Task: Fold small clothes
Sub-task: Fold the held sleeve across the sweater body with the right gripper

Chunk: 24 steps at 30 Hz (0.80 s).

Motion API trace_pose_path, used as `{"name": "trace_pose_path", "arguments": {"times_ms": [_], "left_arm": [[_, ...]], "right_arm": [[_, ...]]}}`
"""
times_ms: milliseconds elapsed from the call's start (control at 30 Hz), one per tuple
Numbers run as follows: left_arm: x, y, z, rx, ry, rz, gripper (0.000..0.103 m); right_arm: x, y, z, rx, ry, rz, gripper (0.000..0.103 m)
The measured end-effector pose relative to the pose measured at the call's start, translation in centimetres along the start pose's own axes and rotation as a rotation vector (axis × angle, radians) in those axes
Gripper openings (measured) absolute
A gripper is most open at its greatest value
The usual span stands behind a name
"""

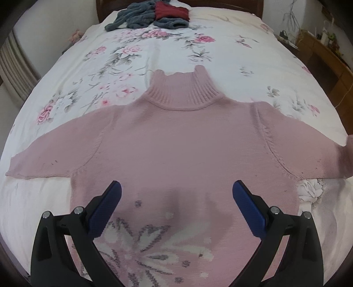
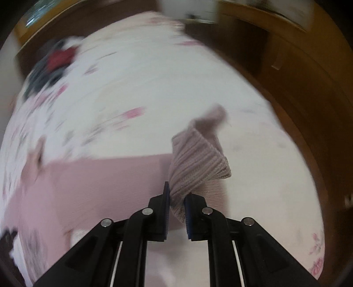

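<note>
A pink turtleneck sweater [image 1: 176, 141] lies flat on the flowered bedspread, collar toward the headboard, both sleeves spread sideways, a white knitted flower on its lower front. My left gripper [image 1: 176, 189] hovers open over the sweater's middle, blue pads wide apart with nothing between them. In the right wrist view, my right gripper [image 2: 176, 198] is shut on the ribbed cuff [image 2: 194, 163] of the sweater's right sleeve, lifted a little off the bed; the sleeve [image 2: 99, 176] trails away to the left. That view is blurred by motion.
A heap of grey and dark red clothes [image 1: 152, 15] lies near the headboard. A wooden dresser [image 1: 326, 57] stands along the bed's right side, a radiator [image 1: 15, 66] on the left. The bedspread [image 1: 220, 50] beyond the collar is bare.
</note>
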<state>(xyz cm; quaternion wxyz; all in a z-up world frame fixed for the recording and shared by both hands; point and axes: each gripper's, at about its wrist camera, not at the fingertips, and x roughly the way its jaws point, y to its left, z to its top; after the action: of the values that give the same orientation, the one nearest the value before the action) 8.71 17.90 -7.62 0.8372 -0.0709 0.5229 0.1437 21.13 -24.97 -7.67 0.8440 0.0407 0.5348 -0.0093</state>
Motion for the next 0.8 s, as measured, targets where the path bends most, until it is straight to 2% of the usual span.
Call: {"name": "trace_pose_path", "arguments": {"times_ms": [133, 333, 400, 500, 600, 667, 800], "left_arm": [[-0.2, 0.9, 0.1, -0.009, 0.002, -0.014, 0.100], [-0.1, 2.3, -0.1, -0.054, 0.022, -0.052, 0.100], [0.0, 2.5, -0.1, -0.061, 0.037, -0.059, 0.100], [0.2, 2.4, -0.2, -0.049, 0.047, -0.053, 0.100], [0.2, 2.1, -0.3, -0.039, 0.051, -0.057, 0.100], [0.2, 1.7, -0.3, -0.040, 0.055, -0.077, 0.100], [0.7, 0.4, -0.3, -0.044, 0.088, -0.140, 0.100]], "right_arm": [[-0.3, 7.9, -1.4, -0.127, 0.018, 0.108, 0.012], [0.4, 16.4, -3.4, -0.269, 0.032, 0.195, 0.012], [1.0, 19.0, -4.4, -0.355, 0.047, 0.187, 0.012], [1.9, 21.2, -5.9, -0.430, 0.070, 0.166, 0.013], [3.5, 22.6, -6.8, -0.451, 0.127, 0.193, 0.024], [3.6, 22.5, -7.8, -0.467, 0.167, 0.249, 0.030], [2.0, 20.9, -9.1, -0.455, 0.160, 0.303, 0.041]]}}
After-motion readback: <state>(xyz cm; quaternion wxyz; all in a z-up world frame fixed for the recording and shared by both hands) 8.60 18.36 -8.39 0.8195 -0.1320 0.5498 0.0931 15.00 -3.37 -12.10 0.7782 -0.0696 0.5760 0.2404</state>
